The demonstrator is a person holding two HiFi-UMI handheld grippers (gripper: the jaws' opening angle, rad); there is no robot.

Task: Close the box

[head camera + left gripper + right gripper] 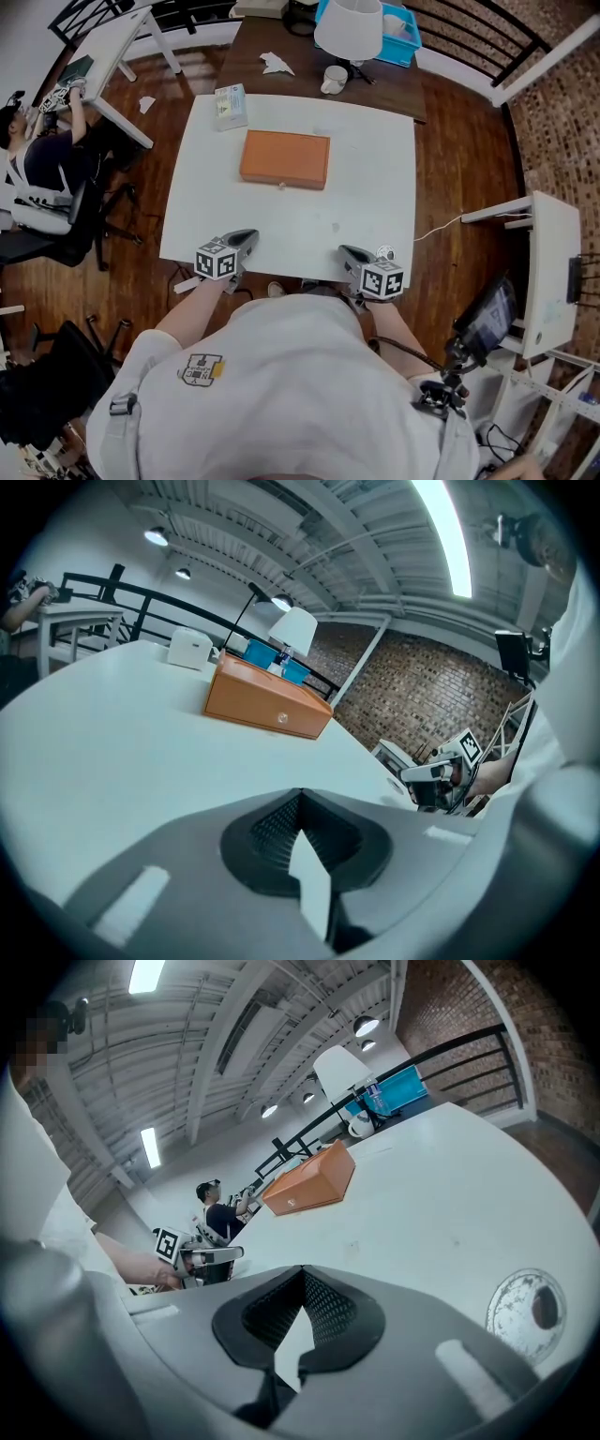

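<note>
A flat orange box (285, 158) lies with its lid down near the middle of the white table (375, 178); it also shows as the orange box (267, 703) in the left gripper view and the orange box (310, 1180) in the right gripper view. My left gripper (246, 240) rests at the table's near edge on the left, jaws shut and empty. My right gripper (352, 254) sits at the near edge on the right, also shut with nothing in it. Both are well short of the box. Each gripper (300, 799) (303, 1274) sees the other across the table.
A small white carton (231, 105) stands at the table's far left corner. Behind is a dark table with a lamp (349, 28), a mug (334, 80) and a blue bin (398, 28). A person (37, 155) sits at a desk on the left. A round sticker (525, 1312) lies beside my right gripper.
</note>
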